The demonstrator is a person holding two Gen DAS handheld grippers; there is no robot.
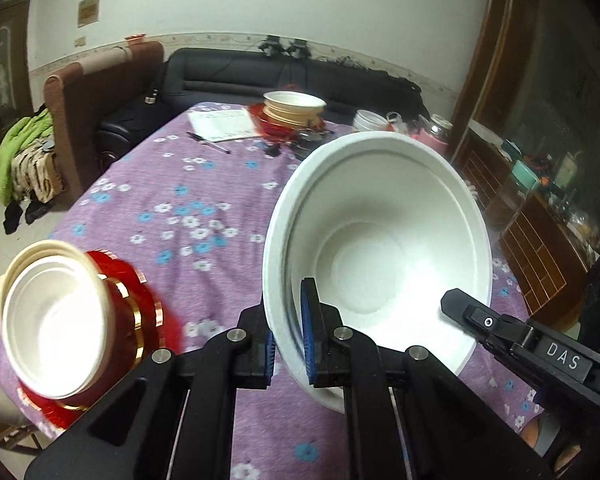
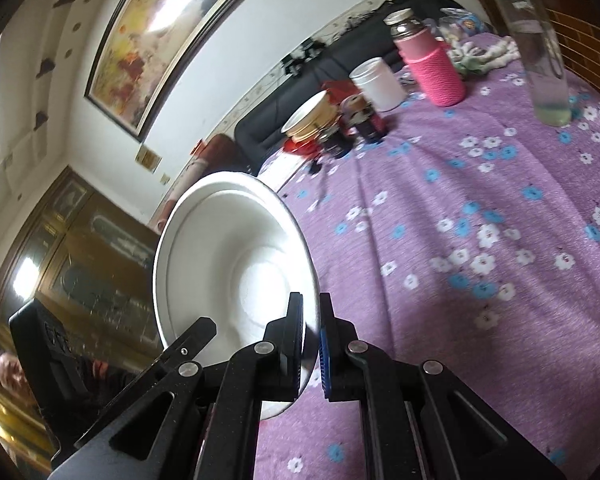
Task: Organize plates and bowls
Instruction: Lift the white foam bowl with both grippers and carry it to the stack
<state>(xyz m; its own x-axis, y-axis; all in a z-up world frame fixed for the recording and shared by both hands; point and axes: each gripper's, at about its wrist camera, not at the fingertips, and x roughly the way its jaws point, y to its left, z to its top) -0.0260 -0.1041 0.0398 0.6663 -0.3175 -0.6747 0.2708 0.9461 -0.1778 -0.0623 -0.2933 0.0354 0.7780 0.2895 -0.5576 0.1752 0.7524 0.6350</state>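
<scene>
A large white bowl (image 1: 384,240) is held up off the purple flowered table, tilted on its side. My left gripper (image 1: 290,340) is shut on its near left rim. My right gripper (image 2: 311,340) is shut on the opposite rim of the same bowl (image 2: 232,256); its finger also shows in the left wrist view (image 1: 472,316). A stack of white and cream bowls (image 1: 56,320) sits on red plates with gold rims (image 1: 140,300) at the near left table edge. Another stack of cream bowls (image 1: 294,108) on a red plate stands at the far end, also seen in the right wrist view (image 2: 312,118).
A notepad (image 1: 224,122) and pen (image 1: 210,143) lie at the far end. A pink-sleeved jar (image 2: 432,68), a white can (image 2: 378,82), a tall clear bottle (image 2: 540,44) and small dark items (image 2: 360,120) stand along the far right. A black sofa (image 1: 284,76) is behind the table.
</scene>
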